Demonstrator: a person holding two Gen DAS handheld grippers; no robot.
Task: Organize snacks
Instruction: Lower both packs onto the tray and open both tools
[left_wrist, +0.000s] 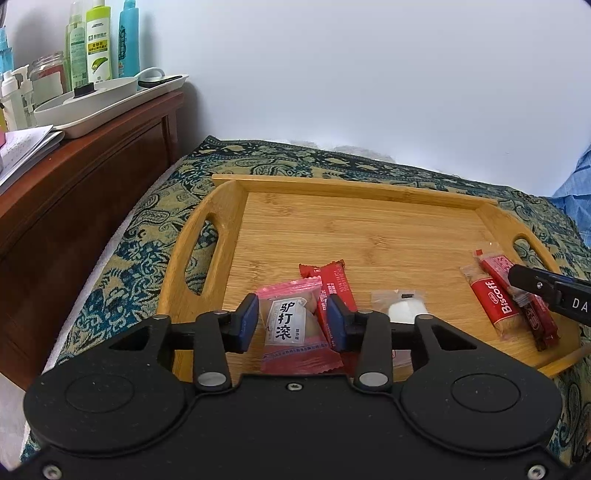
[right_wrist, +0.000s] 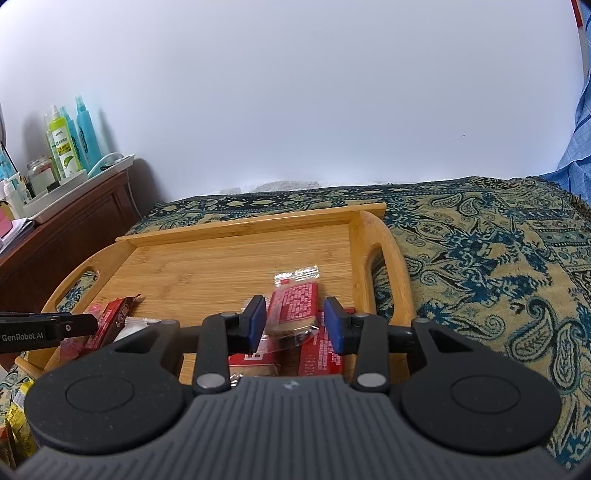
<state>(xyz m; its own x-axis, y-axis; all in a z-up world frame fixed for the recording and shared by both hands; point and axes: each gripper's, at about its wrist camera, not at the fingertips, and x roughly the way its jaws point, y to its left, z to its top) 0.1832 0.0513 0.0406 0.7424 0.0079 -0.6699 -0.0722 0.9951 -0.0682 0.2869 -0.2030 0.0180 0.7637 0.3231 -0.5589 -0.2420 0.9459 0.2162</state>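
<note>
Five wrapped snacks lie on the wooden tray (left_wrist: 229, 206). A pink packet (left_wrist: 291, 328) with a white label sits right between the left gripper (left_wrist: 291, 323) fingers, a red bar (left_wrist: 332, 291) just behind the right-hand finger, a clear packet (left_wrist: 400, 308) beyond it. The pads stand slightly apart from the pink wrapper, gripping nothing. The right gripper (right_wrist: 294, 323) angles down over a red biscuit packet (right_wrist: 293, 306), tilted up between its fingers; gaps show on both sides, so it looks loose. A Biscoff pack (left_wrist: 495, 304) lies beneath.
</note>
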